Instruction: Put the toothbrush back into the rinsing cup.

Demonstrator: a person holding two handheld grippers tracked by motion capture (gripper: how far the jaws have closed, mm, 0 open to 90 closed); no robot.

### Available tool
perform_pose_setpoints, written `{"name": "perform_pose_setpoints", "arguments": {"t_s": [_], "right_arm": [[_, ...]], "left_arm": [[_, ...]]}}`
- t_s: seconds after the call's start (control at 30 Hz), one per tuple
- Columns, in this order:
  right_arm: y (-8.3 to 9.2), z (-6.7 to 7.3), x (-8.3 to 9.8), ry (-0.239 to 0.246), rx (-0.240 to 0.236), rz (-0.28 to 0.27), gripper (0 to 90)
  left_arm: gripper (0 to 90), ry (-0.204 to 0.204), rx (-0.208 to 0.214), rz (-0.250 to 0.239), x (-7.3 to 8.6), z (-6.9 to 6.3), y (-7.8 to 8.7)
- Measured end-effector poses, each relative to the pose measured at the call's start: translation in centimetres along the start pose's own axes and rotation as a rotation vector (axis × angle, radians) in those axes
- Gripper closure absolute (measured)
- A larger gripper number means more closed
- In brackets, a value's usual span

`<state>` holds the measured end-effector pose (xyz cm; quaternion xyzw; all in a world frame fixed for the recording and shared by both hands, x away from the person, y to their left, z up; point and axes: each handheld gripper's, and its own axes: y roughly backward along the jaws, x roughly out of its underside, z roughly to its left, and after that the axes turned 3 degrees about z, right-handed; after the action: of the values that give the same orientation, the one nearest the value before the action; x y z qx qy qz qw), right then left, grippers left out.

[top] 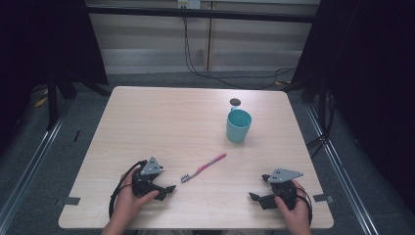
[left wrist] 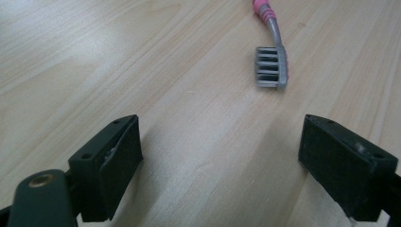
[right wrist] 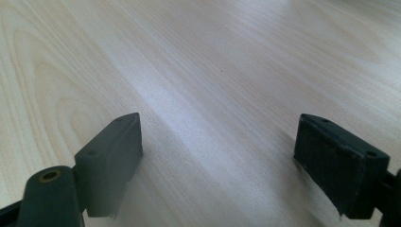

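A light wood table [top: 161, 117] stands on a grey floor [top: 29, 161], with dark curtains [top: 372, 73] at both sides. A pink toothbrush [top: 203, 168] lies near the table's middle, and a blue cup [top: 238, 126] stands upright behind it. The left gripper [top: 165, 187] rests just beside the toothbrush and the right gripper [top: 259, 188] farther off, both with jaws wide apart and holding nothing.

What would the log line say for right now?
left gripper: open, near toothbrush head | right gripper: open, over bare table | cup: upright, far side | nothing held
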<state>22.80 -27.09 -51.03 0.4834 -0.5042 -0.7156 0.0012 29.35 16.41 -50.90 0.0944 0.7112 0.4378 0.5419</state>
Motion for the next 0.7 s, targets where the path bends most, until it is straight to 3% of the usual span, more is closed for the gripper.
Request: {"name": "perform_pose_setpoints", "arguments": {"t_s": [0.17, 0.47, 0.7], "right_arm": [[0.0, 0.0, 0.0, 0.001, 0.000, 0.000, 15.7], [0.0, 0.0, 0.0, 0.001, 0.000, -0.001, 15.7], [0.0, 0.0, 0.0, 0.001, 0.000, -0.001, 15.6]], "left_arm": [[10.9, -0.005, -0.012, 0.028, -0.4, -0.2, -0.1], [23.0, 0.024, 0.053, 0.160, -2.5, -0.2, 0.0], [23.3, 0.042, 0.086, 0.196, -3.9, -0.1, 0.1]]}}
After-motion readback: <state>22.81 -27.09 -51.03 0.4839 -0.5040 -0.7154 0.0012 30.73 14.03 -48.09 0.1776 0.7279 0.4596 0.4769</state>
